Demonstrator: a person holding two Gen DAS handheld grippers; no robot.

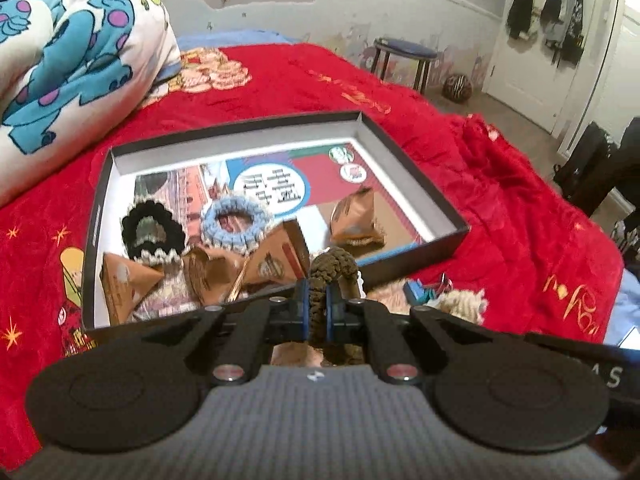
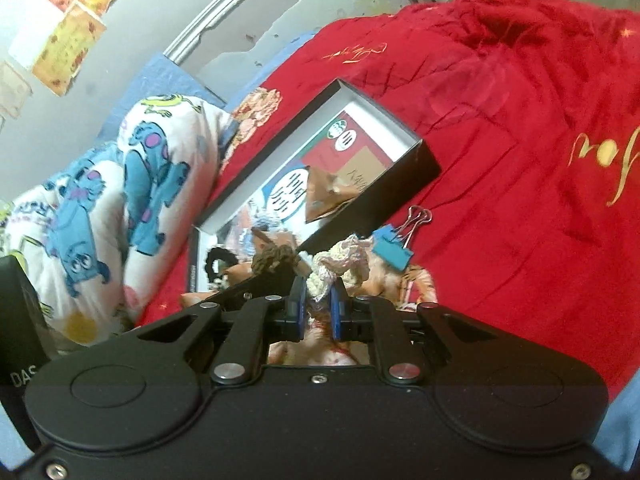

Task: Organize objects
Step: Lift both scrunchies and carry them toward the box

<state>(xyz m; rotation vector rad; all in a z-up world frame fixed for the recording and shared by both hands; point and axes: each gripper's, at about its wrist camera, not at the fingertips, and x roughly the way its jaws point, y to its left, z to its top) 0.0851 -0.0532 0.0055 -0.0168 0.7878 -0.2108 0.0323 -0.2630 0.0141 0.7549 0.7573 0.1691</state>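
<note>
My left gripper [image 1: 320, 312] is shut on a brown crocheted scrunchie [image 1: 334, 266], held just at the near edge of the open black box [image 1: 456, 222]. The box holds a black scrunchie [image 1: 150, 232], a light blue scrunchie [image 1: 236, 220] and several brown triangular packets [image 1: 356, 216]. My right gripper [image 2: 318, 308] is shut on a cream crocheted scrunchie [image 2: 340, 266] lying on the red blanket outside the box [image 2: 424, 160]. A blue binder clip [image 2: 394, 252] lies just right of it. The brown scrunchie also shows in the right wrist view [image 2: 272, 258].
A red blanket [image 1: 500, 208] covers the bed. A folded cartoon-print quilt [image 1: 72, 64] lies at the far left. A stool [image 1: 404, 56] and a door [image 1: 532, 40] stand beyond the bed. The blanket right of the box [image 2: 520, 140] is rumpled.
</note>
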